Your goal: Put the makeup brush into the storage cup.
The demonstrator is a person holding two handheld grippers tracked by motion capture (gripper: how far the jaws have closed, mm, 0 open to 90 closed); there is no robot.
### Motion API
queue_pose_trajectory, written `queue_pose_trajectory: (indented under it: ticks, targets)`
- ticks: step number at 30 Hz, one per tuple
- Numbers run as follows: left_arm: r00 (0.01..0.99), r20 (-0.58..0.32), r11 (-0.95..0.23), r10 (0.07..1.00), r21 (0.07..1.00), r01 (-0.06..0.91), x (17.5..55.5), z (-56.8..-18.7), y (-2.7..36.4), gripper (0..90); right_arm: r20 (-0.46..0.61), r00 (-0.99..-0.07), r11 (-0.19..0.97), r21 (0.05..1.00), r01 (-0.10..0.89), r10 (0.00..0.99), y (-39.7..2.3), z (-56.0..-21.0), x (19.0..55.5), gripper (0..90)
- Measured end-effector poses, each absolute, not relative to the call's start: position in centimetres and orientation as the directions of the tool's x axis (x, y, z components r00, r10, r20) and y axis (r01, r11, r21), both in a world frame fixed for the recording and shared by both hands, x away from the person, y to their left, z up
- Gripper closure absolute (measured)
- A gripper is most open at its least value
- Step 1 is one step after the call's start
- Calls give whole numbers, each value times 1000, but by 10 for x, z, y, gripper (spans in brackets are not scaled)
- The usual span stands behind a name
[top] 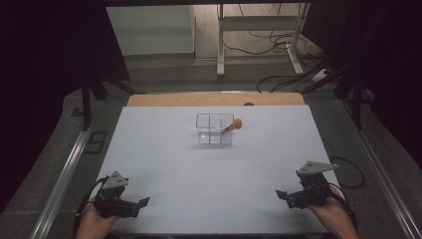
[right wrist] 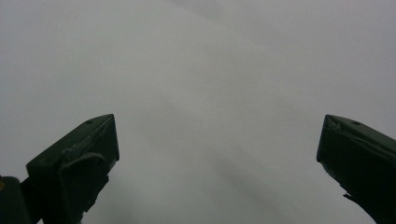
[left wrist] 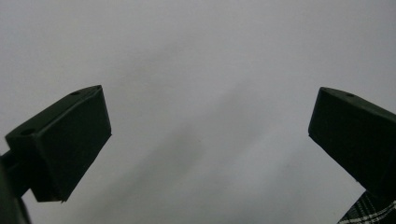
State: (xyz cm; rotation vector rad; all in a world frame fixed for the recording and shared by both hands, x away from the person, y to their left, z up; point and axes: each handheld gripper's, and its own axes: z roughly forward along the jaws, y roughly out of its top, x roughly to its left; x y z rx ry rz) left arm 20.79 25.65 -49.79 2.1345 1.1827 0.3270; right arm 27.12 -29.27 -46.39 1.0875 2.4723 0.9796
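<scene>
Clear divided box [top: 214, 129] stands at mid-table, well beyond both grippers, with an orange-tipped stick [top: 233, 125] leaning out of its right side. From left to right we note: left gripper [top: 142, 204] released, holding nothing, at the near left edge of the table [top: 169, 169]; right gripper [top: 281, 194] likewise released, near right. We judge that handling has not begun.

Clear glossy plastic box [top: 214, 129]; matt white tabletop [top: 199, 174]; wooden edge [top: 214, 99]; matt black jaws
</scene>
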Motion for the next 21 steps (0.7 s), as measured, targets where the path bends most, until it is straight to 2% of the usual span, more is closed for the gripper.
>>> queue_pose_trajectory:
  ticks: [21]
  targets:
    - [558,-99,-366,824,658,657,208,-498,256,0,22,-663,475,680,558,748,-306,-463,260,0]
